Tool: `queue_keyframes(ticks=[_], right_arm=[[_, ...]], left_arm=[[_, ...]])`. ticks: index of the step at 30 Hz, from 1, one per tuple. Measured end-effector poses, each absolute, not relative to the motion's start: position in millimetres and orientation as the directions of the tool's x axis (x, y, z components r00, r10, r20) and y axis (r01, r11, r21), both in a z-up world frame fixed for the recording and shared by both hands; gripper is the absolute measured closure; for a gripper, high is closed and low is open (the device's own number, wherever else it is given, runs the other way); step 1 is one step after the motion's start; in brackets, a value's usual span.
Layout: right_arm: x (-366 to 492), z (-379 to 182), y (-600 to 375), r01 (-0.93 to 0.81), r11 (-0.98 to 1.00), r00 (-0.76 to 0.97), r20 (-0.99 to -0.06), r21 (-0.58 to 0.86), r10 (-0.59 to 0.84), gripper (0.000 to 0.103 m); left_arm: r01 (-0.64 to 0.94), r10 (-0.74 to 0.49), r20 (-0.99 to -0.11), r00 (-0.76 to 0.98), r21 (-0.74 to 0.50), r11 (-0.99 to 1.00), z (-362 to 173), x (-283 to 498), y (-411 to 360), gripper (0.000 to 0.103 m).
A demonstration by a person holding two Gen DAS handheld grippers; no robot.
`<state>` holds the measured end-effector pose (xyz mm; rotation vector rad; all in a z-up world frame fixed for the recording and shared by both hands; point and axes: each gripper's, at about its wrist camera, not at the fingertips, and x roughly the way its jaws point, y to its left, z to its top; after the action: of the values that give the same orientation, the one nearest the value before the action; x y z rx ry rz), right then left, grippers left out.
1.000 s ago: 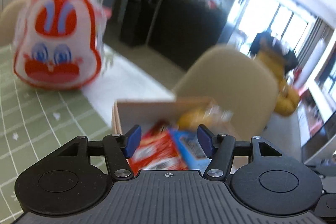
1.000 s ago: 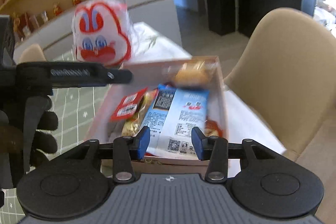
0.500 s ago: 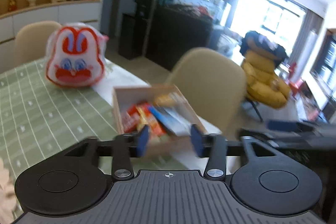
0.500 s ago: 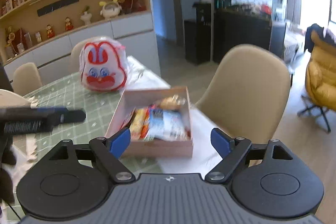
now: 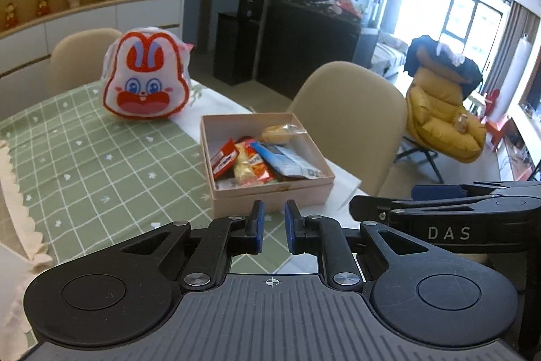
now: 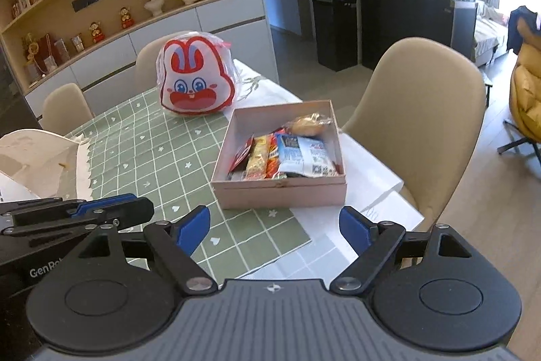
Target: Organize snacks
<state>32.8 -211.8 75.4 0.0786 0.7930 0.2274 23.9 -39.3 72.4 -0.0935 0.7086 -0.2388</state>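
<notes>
**Pink box filled, both grippers drawn clear**

Pink card formed the snack box [image 5: 270,188], which was seen near the worktop's corner, partly on the green checked cloth [image 5: 101,178] and partly on a white sheet [image 6: 365,181]. Snack packets [image 5: 260,161] were packed inside, with a wrapped bun [image 5: 277,134] at the far wall.

The left gripper [image 5: 272,227] had just been closing and was found nearly shut, with nothing between its jaws. The right gripper [image 6: 275,229] was held wide open and empty, having just been opened. Both hovered short of the box.

No loose snack could be seen on the cloth, so the packing was judged nearly or fully done. Were a packet to be straightened, it would best be approached from above, so that the thin card walls were not pushed.

Room was limited on the right, where the worktop edge and a beige chair [image 6: 422,110] stood close. A rabbit-faced bag [image 6: 196,83] stood just behind the box, and crumpled white paper [image 6: 37,158] lay at the left. Open cloth lay between.
</notes>
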Motion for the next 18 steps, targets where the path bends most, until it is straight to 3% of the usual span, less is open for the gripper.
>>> queue_keyframes(ticks=[18], right_arm=[[35.6,66.4,-210.1,-0.171,0.975,0.652,-0.725,0.142,0.22,0.019]], left_arm=[[0.184,-0.254,-0.665,0.703,-0.175,0.967,68.1,25.1,-39.7,0.086]])
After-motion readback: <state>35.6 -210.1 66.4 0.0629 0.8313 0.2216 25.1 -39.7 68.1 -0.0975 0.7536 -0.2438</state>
